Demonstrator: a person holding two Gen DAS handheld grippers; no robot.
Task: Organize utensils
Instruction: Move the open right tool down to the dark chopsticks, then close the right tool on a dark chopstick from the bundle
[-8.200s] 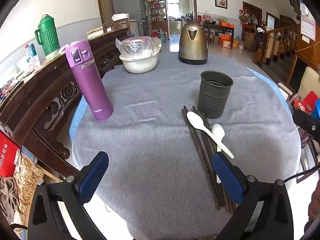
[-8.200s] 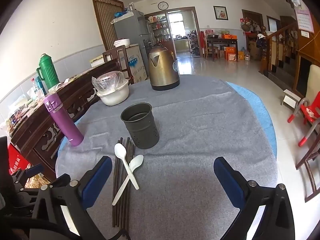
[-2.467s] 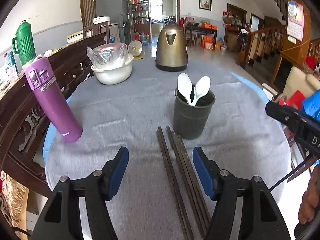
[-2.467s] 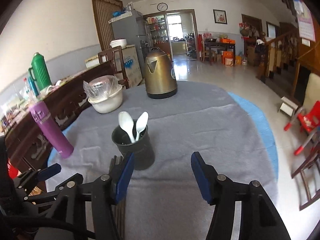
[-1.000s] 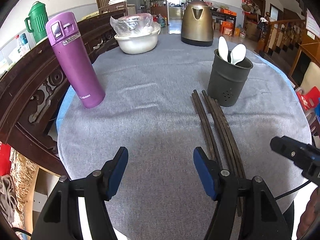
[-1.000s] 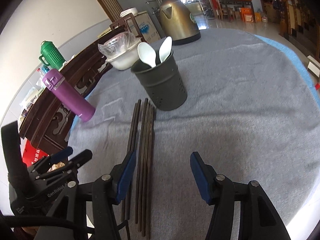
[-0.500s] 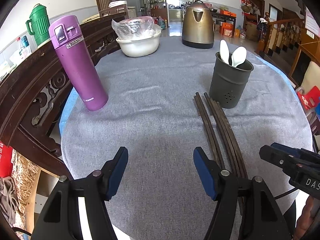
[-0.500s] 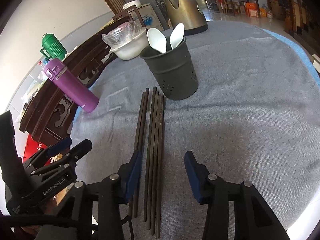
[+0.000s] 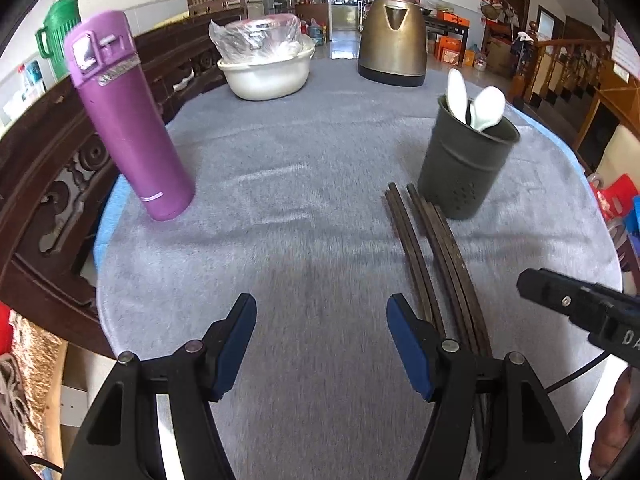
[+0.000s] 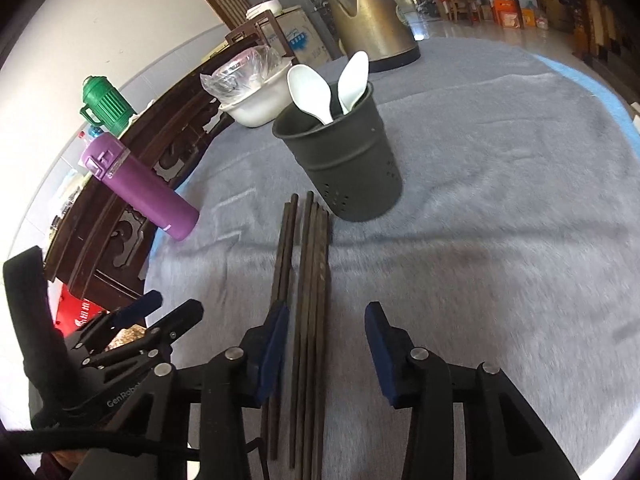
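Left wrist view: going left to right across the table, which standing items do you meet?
purple flask → white bowl → kettle → dark utensil holder with two white spoons.

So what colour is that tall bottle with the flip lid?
The bottle is purple, clearest in the left wrist view.

Right hand-held gripper [image 10: 326, 318] jaws just closing, straddling dark chopsticks [image 10: 310, 280] lying before grey utensil holder [image 10: 344, 168] with two white spoons [image 10: 310, 94].

purple flask [image 9: 128, 120] | bowl [image 9: 266, 74] | kettle [image 9: 394, 46] | green jug [image 10: 106, 106]
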